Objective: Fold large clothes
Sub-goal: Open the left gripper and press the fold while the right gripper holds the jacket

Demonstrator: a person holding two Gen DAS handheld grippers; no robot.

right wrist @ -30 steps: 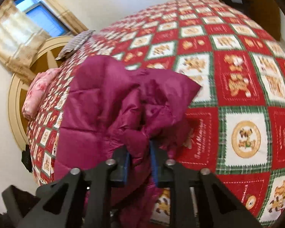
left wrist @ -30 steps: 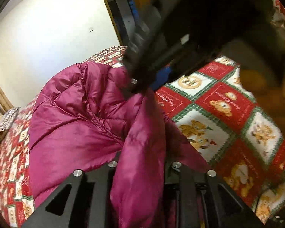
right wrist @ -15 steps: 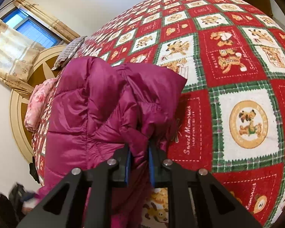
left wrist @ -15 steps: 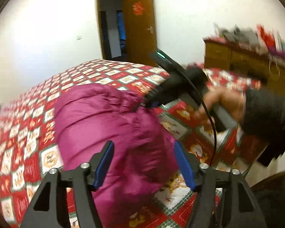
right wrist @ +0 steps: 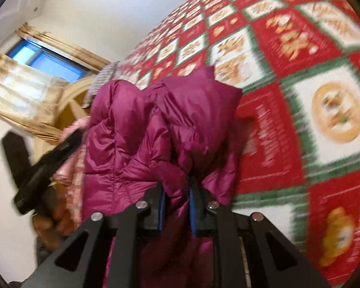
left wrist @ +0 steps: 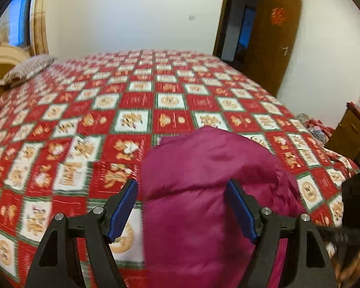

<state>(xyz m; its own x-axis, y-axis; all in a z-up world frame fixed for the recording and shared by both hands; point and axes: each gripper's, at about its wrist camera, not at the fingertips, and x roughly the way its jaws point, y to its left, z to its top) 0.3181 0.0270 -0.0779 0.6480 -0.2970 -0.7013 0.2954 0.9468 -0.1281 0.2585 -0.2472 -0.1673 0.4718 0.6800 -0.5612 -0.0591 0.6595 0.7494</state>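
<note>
Puffy quilted magenta down jacket (right wrist: pixel 160 129) bunched on checkered bear-print bedspread (left wrist: pixel 136 100), right gripper (right wrist: pixel 176 210) pinching glossy fold, left gripper (left wrist: pixel 182 208) jaws opening, pads clear of the fabric.

One magenta puffer jacket (left wrist: pixel 211 187); one bed (left wrist: pixel 136 100) under a patchwork quilt; one grey pillow (left wrist: pixel 26 68); two grippers; one open wooden door (left wrist: pixel 273 40); one window (right wrist: pixel 48 60).

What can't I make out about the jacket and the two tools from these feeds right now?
- Magenta jacket: its near end is cut off by the bottom edge in both views; sleeves and zipper are lost in the folds.
- Right tool: what part of the jacket it pinches is buried in bunched fabric.
- Left tool: opening; left wrist view can't settle whether its pads touch the jacket.
- Quilt lettering: motion blur.
</note>
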